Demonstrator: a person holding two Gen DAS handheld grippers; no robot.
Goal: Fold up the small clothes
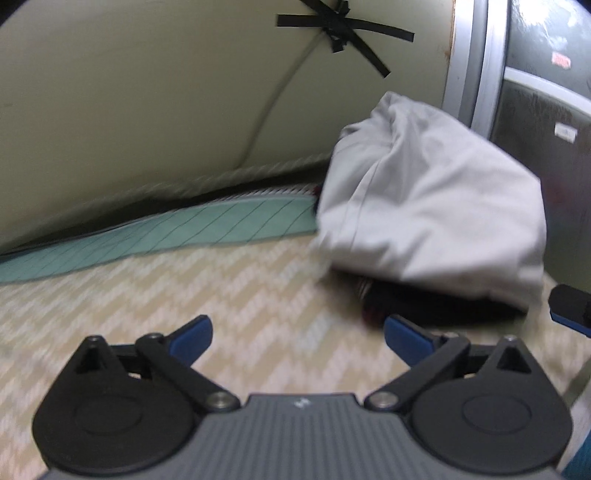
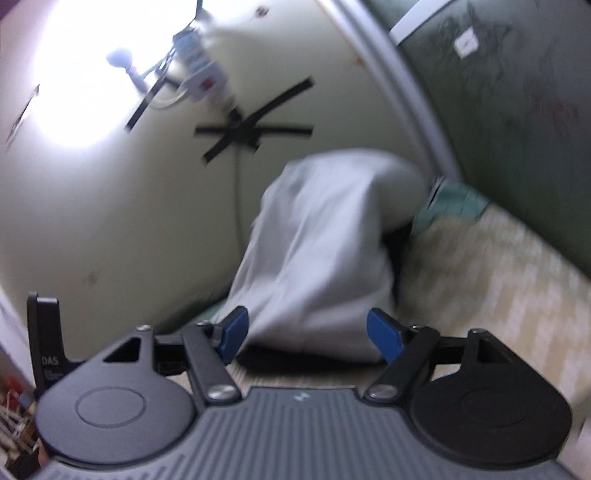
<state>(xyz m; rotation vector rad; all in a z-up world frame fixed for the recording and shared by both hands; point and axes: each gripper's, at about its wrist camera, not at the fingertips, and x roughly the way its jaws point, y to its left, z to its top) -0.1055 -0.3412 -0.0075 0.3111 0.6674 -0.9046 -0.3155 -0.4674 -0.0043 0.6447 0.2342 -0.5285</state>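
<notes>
Soft pale-grey garment (image 1: 432, 206) heaped in a loose mound on the woven cream-and-white patterned surface (image 1: 236, 295) — probably a mat or bed cover, hard to say through the blur — pushed up near the cream wall (image 1: 129, 110) with its cross of black tape (image 1: 340, 29). Something dark (image 1: 436, 302) tucked beneath the mound's near edge, possibly another piece of clothing; too shadowed to tell. Teal quilted cloth (image 1: 155, 236) lying flat along the foot of the wall, just beside the heap.

Left tongs (image 1: 297, 336) spread wide, nothing between the blue pads (image 1: 192, 336), poised over bare weave short of the garment. Right tongs (image 2: 308, 334) also apart, pads not pressing anything, though the grey cloth's lower edge shows between them in the right wrist view.

Light, limp fabric by the look of it: no stiffness, likely to sag and slide out of a shallow pinch, not fragile. Best taken at a hem or seam, where doubled layers give the pads more to bite; the stitched edge running down the mound's left side (image 1: 354, 221) looks a fair spot. Two corners held well apart, one per tong, would let it hang flat before laying out. Folding not yet begun.
</notes>
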